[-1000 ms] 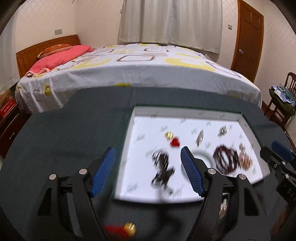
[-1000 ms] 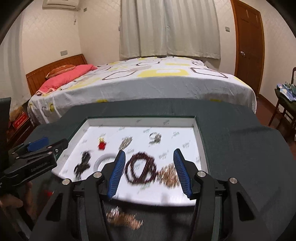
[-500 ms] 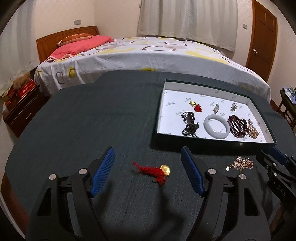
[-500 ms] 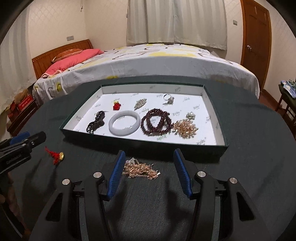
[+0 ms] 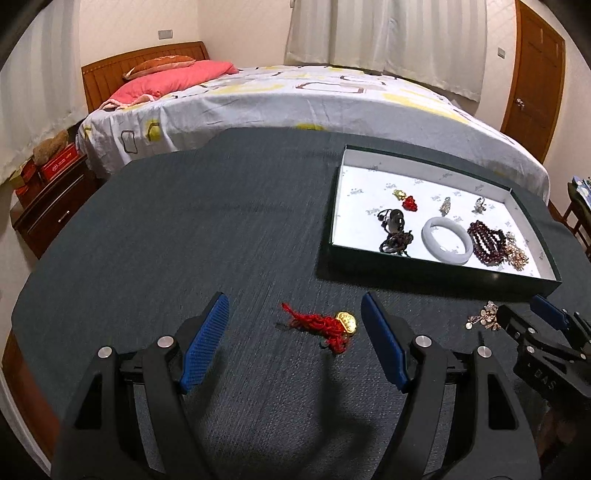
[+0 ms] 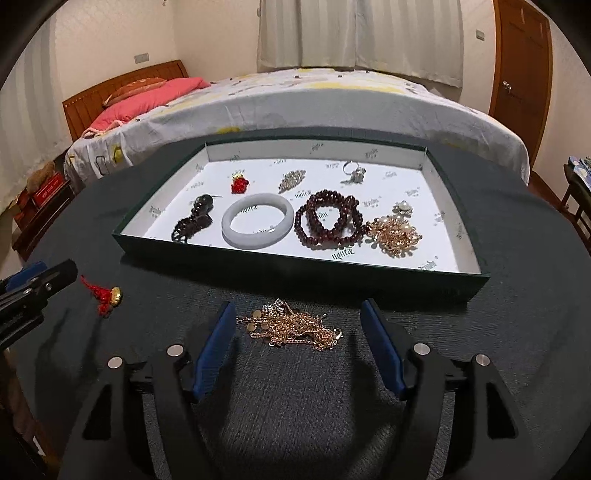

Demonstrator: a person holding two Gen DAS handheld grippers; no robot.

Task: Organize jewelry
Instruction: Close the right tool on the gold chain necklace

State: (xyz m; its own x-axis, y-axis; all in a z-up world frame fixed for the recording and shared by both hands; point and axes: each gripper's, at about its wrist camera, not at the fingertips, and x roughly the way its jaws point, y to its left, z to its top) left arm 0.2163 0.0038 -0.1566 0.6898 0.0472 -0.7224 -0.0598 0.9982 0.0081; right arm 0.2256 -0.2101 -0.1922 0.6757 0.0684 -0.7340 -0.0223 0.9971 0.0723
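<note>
Both tools were held released: the left tool (image 5: pixel 295 343) framed the red charm (image 5: pixel 325 325), the right tool (image 6: pixel 297 341), just widened, the gold chain (image 6: pixel 291 326); closing was probably required next.

Home bedroom — bed (image 5: pixel 295 99), curtains (image 6: pixel 354 33)

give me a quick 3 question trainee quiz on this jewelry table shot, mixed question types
1. True or false: the gold chain necklace already lies inside the green tray.
2. Multiple choice: what lies on the table between the open fingers of the left gripper? A) the white bangle B) the red tassel charm C) the dark red bead bracelet
3. Fill in: the right gripper has just been opening and is not yet gripping the ____.

Key: 1. False, it lies on the table in front of the tray. 2. B. 3. gold chain necklace.
</note>
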